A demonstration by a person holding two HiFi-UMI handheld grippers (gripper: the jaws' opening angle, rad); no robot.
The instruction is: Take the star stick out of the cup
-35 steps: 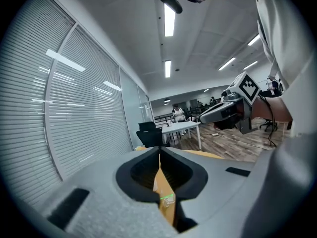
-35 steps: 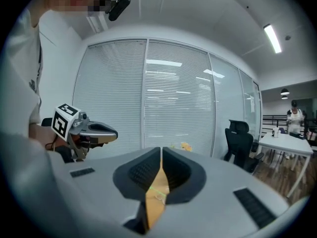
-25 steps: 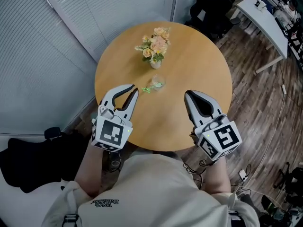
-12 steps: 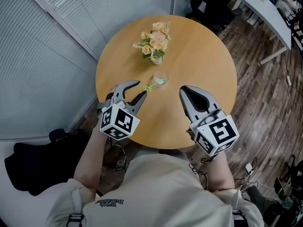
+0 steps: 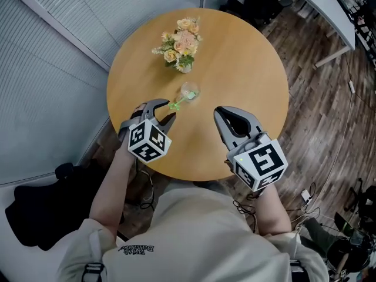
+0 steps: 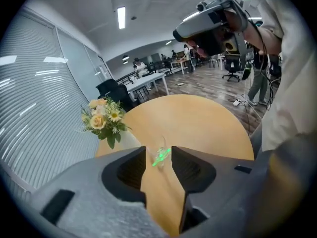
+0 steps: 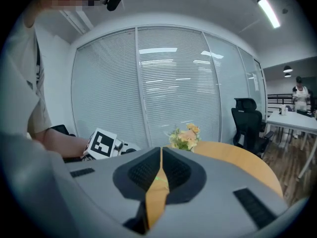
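A small clear cup [image 5: 189,90] stands on the round wooden table [image 5: 247,57], just in front of the flowers. A green star stick [image 5: 176,103] leans out of it toward the left. My left gripper [image 5: 165,110] is just short of the stick's low end. Its jaws are opening, with nothing between them. In the left gripper view, the star stick [image 6: 160,156] and cup [image 6: 157,152] show past the fingertips, in line with the gap. My right gripper [image 5: 219,113] rests shut over the table's near right part, apart from the cup.
A small vase of pale flowers [image 5: 178,43] stands behind the cup, and the flowers [image 6: 103,119] also show at the left in the left gripper view. Window blinds [image 5: 53,51] run along the left. The table's near edge [image 5: 194,178] is at the person's body.
My left gripper's jaws have spread apart and it has moved nearer to the cup and stick. The right gripper stays shut and has shifted little.
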